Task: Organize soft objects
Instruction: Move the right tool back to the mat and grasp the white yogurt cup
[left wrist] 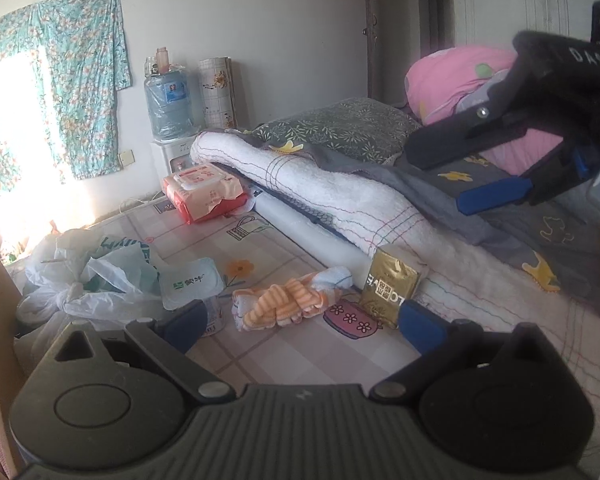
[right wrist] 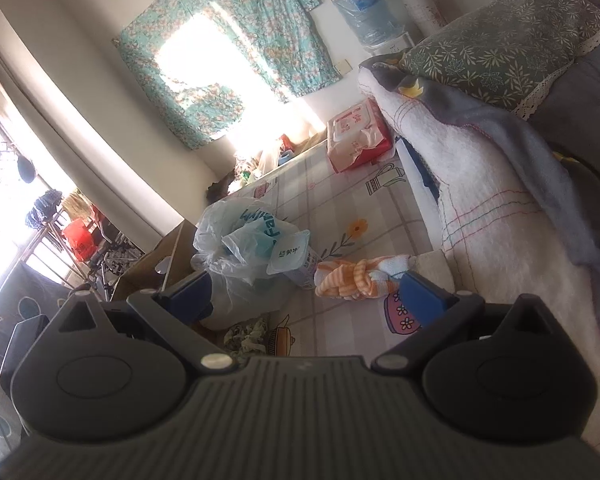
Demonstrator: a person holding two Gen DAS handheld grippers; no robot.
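Note:
An orange-and-white striped knotted cloth lies on the patterned bed sheet, just beyond my left gripper, which is open and empty. The cloth also shows in the right wrist view, close in front of my right gripper, which is open and empty. The right gripper also shows in the left wrist view, hovering above the bedding at the upper right. A folded white towel-blanket lies along the bed, with a grey blanket, a green leaf-print pillow and a pink pillow behind it.
A gold packet stands beside the cloth. A red-and-white wipes pack lies farther back. Crumpled plastic bags and a carton sit at the left. A cardboard box stands at the bed's left edge. A water dispenser stands by the wall.

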